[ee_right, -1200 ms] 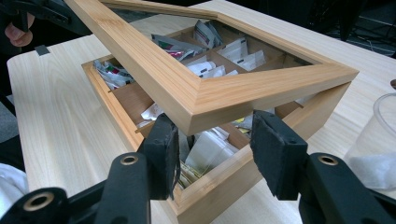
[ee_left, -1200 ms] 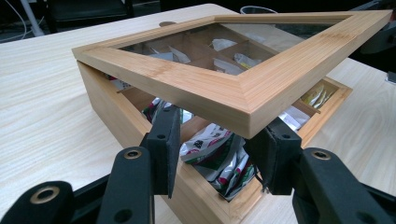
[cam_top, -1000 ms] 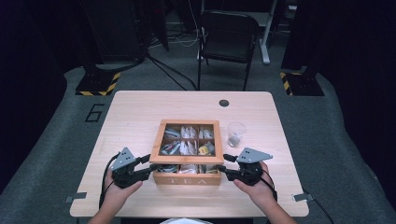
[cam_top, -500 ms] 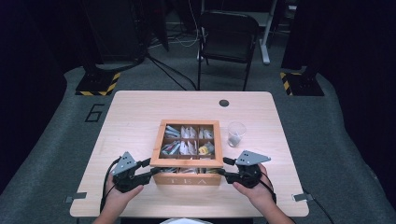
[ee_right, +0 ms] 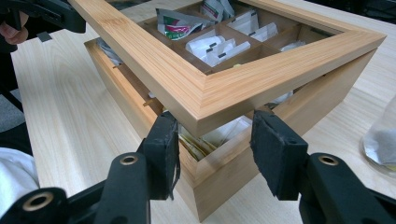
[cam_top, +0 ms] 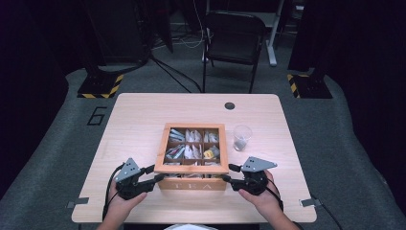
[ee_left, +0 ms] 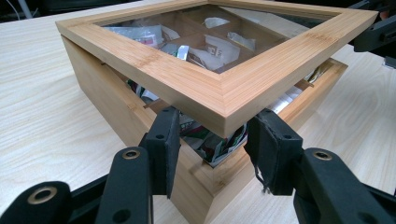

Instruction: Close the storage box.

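Observation:
A wooden tea box with "TEA" on its front stands mid-table, and sachets fill its compartments. Its glass-paned lid is raised at the front and hinged at the back. My left gripper grips the lid's front left corner. In the left gripper view the pads press on both sides of that lid corner, with my left gripper around it. My right gripper holds the front right corner the same way. In the right gripper view the lid corner sits between the jaws of my right gripper.
A clear glass cup with something small inside stands just right of the box; its rim shows as the glass. A black round grommet sits near the table's far edge. A chair stands beyond the table.

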`<state>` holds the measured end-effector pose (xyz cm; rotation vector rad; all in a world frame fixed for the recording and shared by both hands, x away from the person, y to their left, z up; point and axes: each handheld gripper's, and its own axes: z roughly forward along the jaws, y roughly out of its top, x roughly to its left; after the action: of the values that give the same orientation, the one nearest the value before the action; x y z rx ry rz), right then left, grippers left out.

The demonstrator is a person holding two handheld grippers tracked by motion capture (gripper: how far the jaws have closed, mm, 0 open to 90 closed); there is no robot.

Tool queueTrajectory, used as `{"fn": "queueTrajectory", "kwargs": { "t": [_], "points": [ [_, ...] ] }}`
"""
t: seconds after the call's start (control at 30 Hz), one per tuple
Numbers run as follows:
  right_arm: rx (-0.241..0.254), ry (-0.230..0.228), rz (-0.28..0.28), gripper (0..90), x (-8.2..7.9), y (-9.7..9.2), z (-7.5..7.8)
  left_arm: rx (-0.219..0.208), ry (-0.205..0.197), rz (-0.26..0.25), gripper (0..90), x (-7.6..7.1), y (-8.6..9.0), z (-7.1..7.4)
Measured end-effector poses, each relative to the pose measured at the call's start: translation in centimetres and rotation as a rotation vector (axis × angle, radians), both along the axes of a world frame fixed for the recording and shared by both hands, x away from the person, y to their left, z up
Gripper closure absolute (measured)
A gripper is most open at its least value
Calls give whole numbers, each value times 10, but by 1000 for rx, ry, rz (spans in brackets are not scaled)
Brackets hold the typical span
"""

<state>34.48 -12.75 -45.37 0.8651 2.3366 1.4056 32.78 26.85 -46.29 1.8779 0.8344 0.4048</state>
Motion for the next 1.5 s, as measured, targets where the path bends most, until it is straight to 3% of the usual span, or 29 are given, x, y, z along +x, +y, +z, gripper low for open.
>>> {"fn": "queueTrajectory", "kwargs": {
  "t": [0.23,0.4,1.0,1.4,1.5],
  "points": [
    [-9,-8,0,508,-1,0,-1,-17,5,9,543,-2,0,-1],
    [-3,5,-6,507,-3,0,-2,-3,12,3,542,-4,1,-1],
    [-32,0,-5,506,-11,0,-2,-14,17,15,542,-7,1,-4],
    [-12,-7,2,511,-11,-1,-1,-21,34,14,542,-8,2,-5],
    [-17,-1,-1,516,-11,-1,-3,-3,35,10,542,-12,1,-7]
  ]
}}
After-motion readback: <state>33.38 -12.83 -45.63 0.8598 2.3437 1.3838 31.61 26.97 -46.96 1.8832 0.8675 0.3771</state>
